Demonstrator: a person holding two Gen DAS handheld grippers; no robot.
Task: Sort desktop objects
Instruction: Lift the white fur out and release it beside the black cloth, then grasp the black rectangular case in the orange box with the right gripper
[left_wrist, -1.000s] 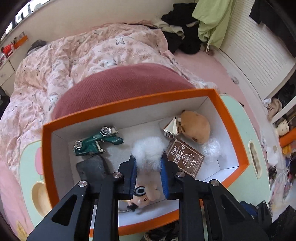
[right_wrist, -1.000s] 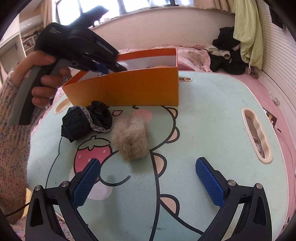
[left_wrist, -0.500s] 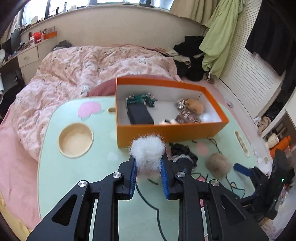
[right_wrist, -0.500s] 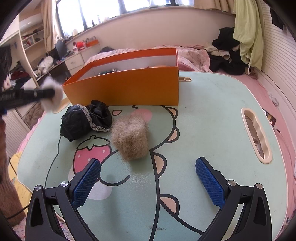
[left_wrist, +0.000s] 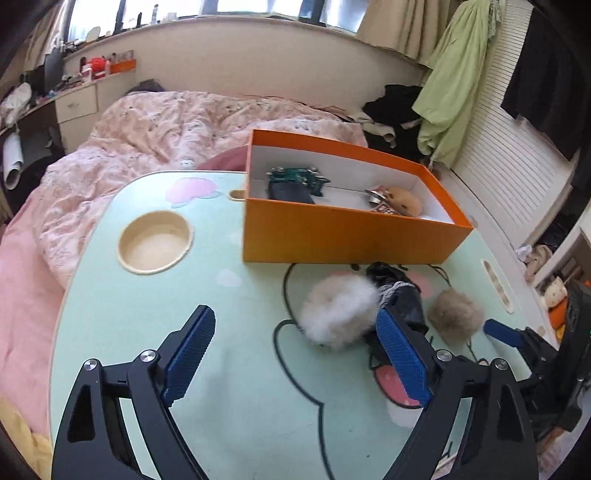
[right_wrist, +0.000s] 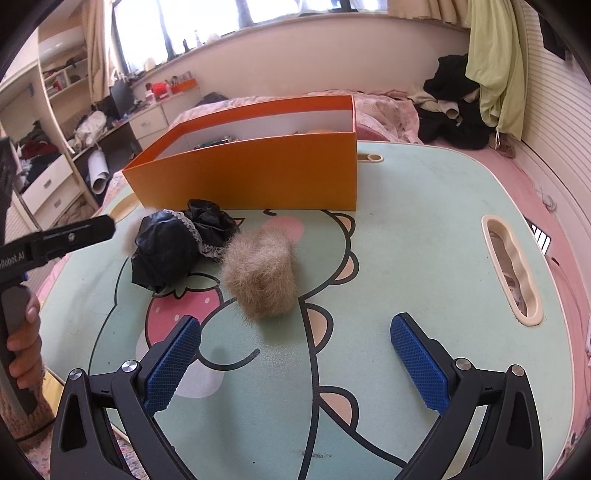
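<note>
Your left gripper (left_wrist: 295, 345) reads "Robot.AI" in white along its black arm in the right wrist view. Its jaws are opening, blue cross-hatched pads apart, and the white fluffy pom-pom (left_wrist: 338, 312) lies free on the mint cartoon-printed table (left_wrist: 122, 314), just beside the right pad. The glossy black lace-trimmed pouch (right_wrist: 177, 243) touches it; the tan fur puff (right_wrist: 260, 275) sits near. Your right gripper (right_wrist: 295, 363) stands wide and empty. The smooth orange cardboard box (right_wrist: 258, 173) holds a green toy car (left_wrist: 297, 177).
</note>
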